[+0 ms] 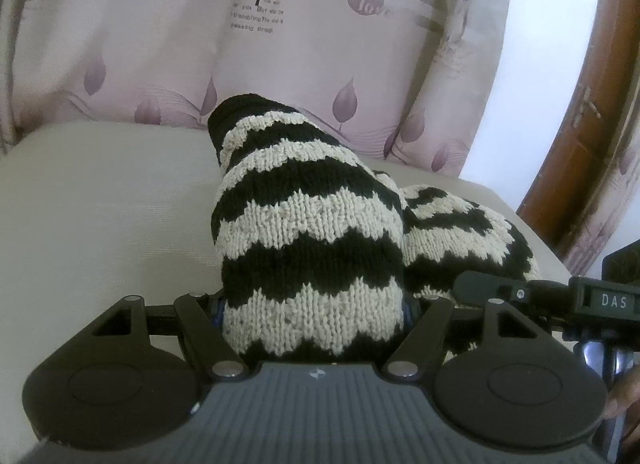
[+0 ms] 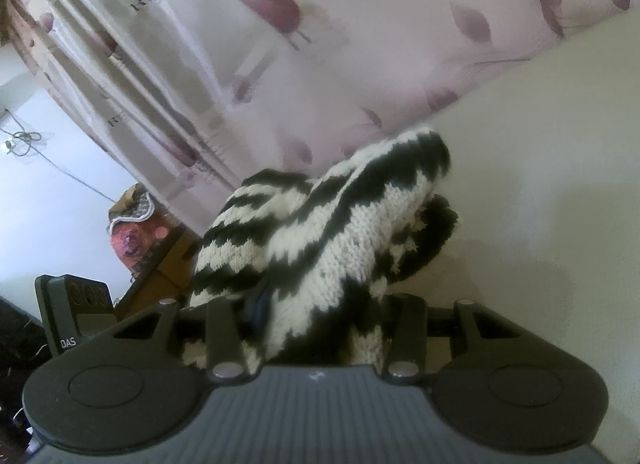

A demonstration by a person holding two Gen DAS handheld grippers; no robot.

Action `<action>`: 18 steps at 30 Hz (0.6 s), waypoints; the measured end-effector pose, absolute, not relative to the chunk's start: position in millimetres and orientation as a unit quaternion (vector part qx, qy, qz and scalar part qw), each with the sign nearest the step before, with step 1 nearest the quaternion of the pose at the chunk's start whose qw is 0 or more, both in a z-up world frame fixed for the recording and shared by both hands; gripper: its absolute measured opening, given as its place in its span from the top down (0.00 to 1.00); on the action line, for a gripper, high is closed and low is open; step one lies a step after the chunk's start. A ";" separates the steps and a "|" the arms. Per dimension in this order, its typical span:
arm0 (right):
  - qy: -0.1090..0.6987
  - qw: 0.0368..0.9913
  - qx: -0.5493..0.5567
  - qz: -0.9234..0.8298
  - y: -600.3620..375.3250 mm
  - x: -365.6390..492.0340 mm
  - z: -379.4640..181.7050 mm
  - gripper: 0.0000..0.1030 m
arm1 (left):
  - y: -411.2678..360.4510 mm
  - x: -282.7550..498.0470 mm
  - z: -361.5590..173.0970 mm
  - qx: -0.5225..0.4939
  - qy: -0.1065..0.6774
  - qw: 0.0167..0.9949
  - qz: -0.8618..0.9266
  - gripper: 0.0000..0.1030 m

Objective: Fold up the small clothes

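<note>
A black and cream zigzag knitted garment lies bunched on a pale cushion. My left gripper is shut on its near end, and the knit hides the fingertips. The right gripper's finger reaches in from the right and touches the garment's lower right part. In the right wrist view the same knit fills the space between the jaws, and my right gripper is shut on it, with the fingertips hidden. The far end folds over on the cushion.
A pink curtain with leaf prints hangs behind the cushion. A brown wooden door frame stands at the right. In the right wrist view a cardboard box with a red patterned item sits at the left, under a white wall.
</note>
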State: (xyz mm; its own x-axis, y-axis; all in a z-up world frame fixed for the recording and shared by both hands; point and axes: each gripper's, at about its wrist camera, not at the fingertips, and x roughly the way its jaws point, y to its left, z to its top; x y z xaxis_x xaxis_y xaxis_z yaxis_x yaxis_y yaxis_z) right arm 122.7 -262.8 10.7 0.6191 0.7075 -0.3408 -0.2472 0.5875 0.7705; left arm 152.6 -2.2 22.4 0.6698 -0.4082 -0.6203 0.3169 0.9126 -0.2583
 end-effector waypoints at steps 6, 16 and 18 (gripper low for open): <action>0.323 0.825 0.355 0.298 -256.5 106.5 20.6 0.57 | 3.0 131.2 36.1 -0.053 0.346 0.916 -0.194 0.31; 0.323 0.824 0.357 0.299 -249.7 94.1 23.7 0.57 | 8.0 124.7 34.2 -0.052 0.353 0.915 -0.190 0.31; 0.325 0.823 0.359 0.297 -249.8 92.9 20.5 0.57 | 8.0 126.6 30.6 -0.052 0.356 0.914 -0.189 0.31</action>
State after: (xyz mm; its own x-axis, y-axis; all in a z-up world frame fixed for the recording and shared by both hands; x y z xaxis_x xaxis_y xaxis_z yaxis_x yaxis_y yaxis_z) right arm 92.9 -249.8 20.5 0.6127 0.7217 -0.3220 -0.2549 0.5662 0.7839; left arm 126.6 8.0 30.6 0.6745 -0.3835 -0.6308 0.3088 0.9227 -0.2308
